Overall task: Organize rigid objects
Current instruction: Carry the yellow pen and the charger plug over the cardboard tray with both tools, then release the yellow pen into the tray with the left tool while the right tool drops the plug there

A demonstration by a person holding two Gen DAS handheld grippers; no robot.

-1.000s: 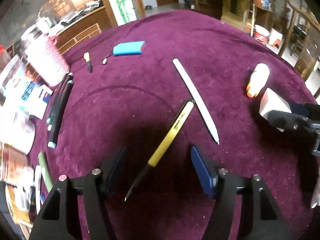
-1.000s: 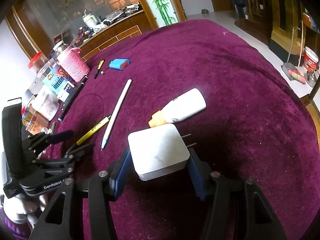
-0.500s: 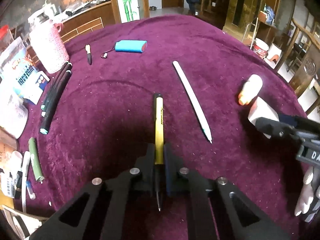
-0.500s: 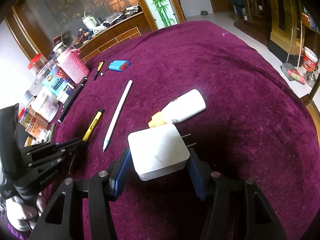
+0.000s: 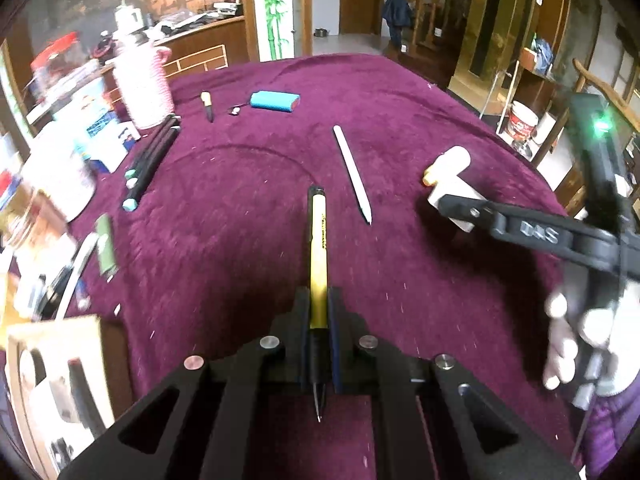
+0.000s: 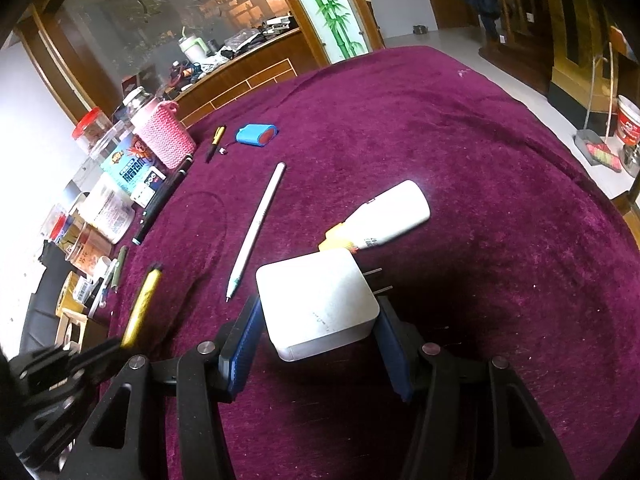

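Note:
My left gripper [image 5: 319, 312] is shut on a yellow pen [image 5: 318, 256] and holds it pointing away over the purple cloth. The pen also shows in the right wrist view [image 6: 145, 300], at the lower left. My right gripper [image 6: 318, 320] is shut on a white plug adapter [image 6: 318, 304], its prongs to the right. A white stylus pen [image 5: 352, 174] lies on the cloth between the two grippers, and it also shows in the right wrist view [image 6: 258, 228]. A white glue bottle with an orange cap [image 6: 384, 216] lies just beyond the adapter.
A blue case [image 5: 275, 101] and a small black-and-yellow pen [image 5: 207, 105] lie at the far side. Dark markers [image 5: 150, 162] and a pink knitted basket [image 6: 164, 138] sit at the left, with jars, boxes and a green marker [image 5: 105, 246] along the left edge.
My left gripper closed on the yellow pen, turned it straight, and has lifted and drawn it left. The right gripper keeps hold of the adapter and has not moved.

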